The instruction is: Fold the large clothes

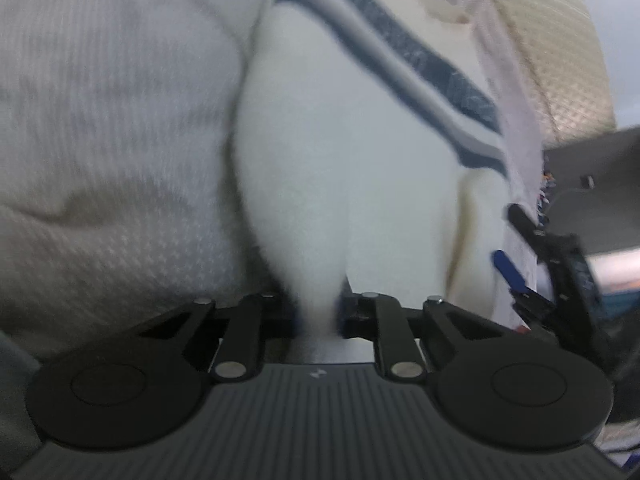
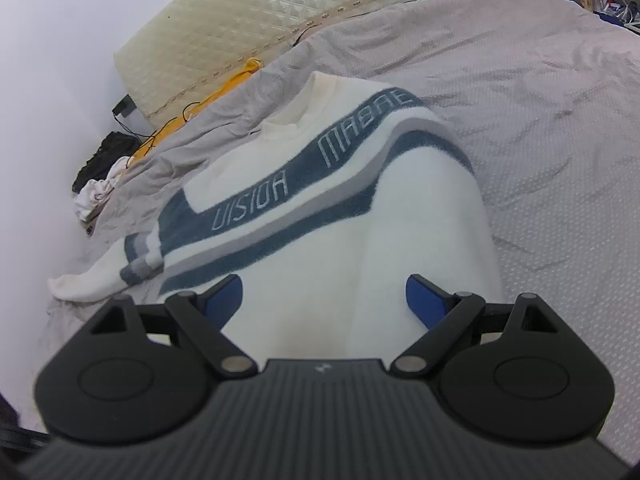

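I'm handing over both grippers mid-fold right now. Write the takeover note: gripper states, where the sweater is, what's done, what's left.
Left gripper: jaws shut on a pinch of the sweater.
Right gripper: jaws open, at the sweater's near edge, gripping nothing.
Sweater: spread on the bed, collar away from you; one sleeve lies out to the left in the right wrist view.
Done: left grip taken.
Left: grip with the right, then probably fold the sleeve and body.

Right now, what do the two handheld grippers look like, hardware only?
Both match: the left gripper and right gripper have a dark grey ribbed body with a small pale logo, two round black discs, black linkage arms with silver pivot pins. Blue pads line the right's jaws. No cables, hands or sleeves visible.
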`<state>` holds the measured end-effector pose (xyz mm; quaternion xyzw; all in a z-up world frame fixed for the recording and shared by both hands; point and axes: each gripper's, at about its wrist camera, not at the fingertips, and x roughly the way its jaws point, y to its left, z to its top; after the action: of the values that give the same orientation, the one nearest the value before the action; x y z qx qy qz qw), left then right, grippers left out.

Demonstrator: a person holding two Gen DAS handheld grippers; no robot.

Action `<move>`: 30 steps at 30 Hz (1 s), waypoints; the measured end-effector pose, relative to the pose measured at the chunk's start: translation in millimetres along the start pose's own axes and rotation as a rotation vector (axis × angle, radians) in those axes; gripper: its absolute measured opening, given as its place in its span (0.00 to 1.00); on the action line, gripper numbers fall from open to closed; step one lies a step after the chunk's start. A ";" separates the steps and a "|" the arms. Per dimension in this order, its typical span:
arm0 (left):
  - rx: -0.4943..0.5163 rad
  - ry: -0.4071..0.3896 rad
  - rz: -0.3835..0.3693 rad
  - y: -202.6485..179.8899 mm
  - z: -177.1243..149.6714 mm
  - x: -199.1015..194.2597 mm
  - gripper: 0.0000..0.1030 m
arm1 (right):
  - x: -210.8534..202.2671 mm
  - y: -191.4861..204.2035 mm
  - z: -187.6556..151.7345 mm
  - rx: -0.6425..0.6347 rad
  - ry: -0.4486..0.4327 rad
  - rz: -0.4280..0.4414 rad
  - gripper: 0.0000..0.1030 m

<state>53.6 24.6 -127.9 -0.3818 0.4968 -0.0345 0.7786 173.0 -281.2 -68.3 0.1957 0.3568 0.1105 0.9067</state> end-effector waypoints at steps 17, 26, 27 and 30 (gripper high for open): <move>0.150 -0.089 0.227 -5.0 48.0 -93.0 0.15 | 5.5 8.7 -2.9 -0.070 0.031 -0.016 0.87; 0.105 0.003 0.280 8.9 53.8 -64.4 0.34 | 41.6 8.8 -24.8 -0.145 0.159 -0.077 0.88; 0.108 0.002 0.275 8.0 53.8 -67.4 0.45 | 42.4 10.8 -26.0 -0.156 0.160 -0.080 0.89; 0.154 -0.024 0.266 -2.2 48.3 -78.5 0.55 | 41.4 12.1 -24.3 -0.155 0.157 -0.084 0.90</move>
<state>53.5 84.1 -57.5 -0.2521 0.5295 0.0355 0.8092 185.3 -249.5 -104.3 0.1005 0.4249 0.1145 0.8923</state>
